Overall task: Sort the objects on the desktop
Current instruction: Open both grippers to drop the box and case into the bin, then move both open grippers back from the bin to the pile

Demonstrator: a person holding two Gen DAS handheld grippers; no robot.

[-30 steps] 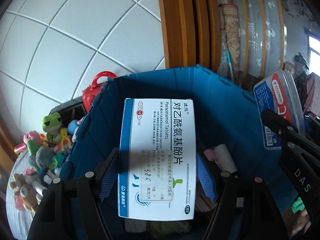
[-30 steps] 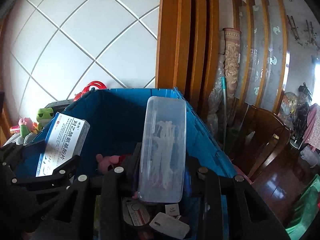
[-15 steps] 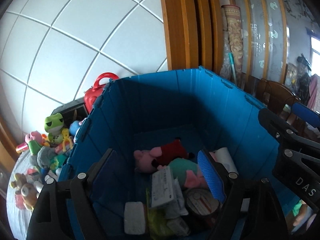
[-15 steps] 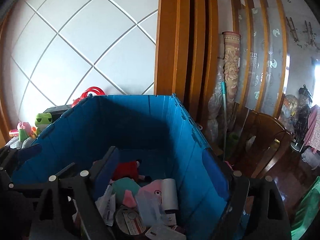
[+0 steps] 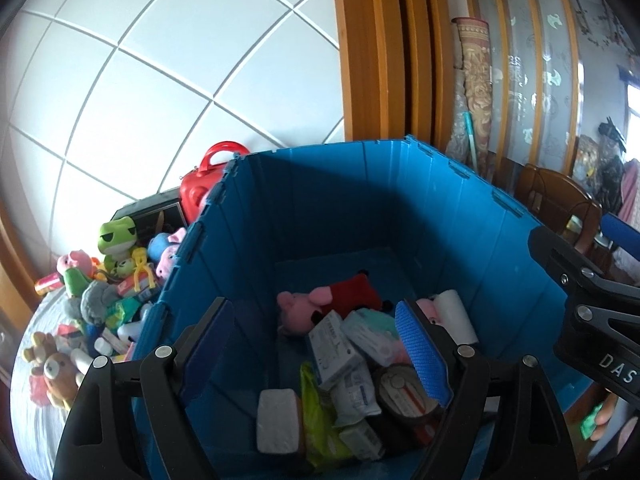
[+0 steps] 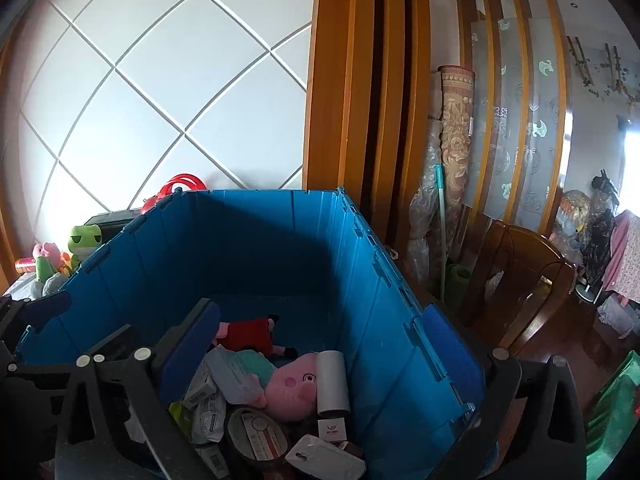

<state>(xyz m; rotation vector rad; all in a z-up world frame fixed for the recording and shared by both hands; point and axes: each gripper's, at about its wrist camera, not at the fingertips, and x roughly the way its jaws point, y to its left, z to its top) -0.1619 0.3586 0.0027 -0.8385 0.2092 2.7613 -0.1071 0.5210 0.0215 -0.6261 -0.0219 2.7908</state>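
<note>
Both grippers have let go since a second ago: the white-and-blue medicine box (image 5: pixel 334 346) that the left gripper (image 5: pixel 320 344) carried and the clear case that the right gripper (image 6: pixel 320 352) carried have left the jaws. The medicine box now lies in the blue crate (image 5: pixel 400 208); where the clear case ended up cannot be told.

Each gripper stands wide apart with nothing between its blue pads (image 5: pixel 420 354), hovering over the near side of the crate.

On the crate floor, below and ahead of the left fingers, the medicine box rests tilted on a heap with a pink pig plush in a red dress (image 5: pixel 324 304), a second pig plush in teal (image 6: pixel 288 384), a white roll (image 6: pixel 332 380), a round tin (image 6: pixel 256 428), a yellow-green packet (image 5: pixel 318 412) and a white block (image 5: pixel 278 420).

Toward the crate's far wall its floor is bare. Outside the crate's left wall, more toys crowd the table, among them a green frog plush (image 5: pixel 116 236) and a brown bear (image 5: pixel 56 372); a red case (image 5: pixel 200 188) stands at the far left corner.
</note>
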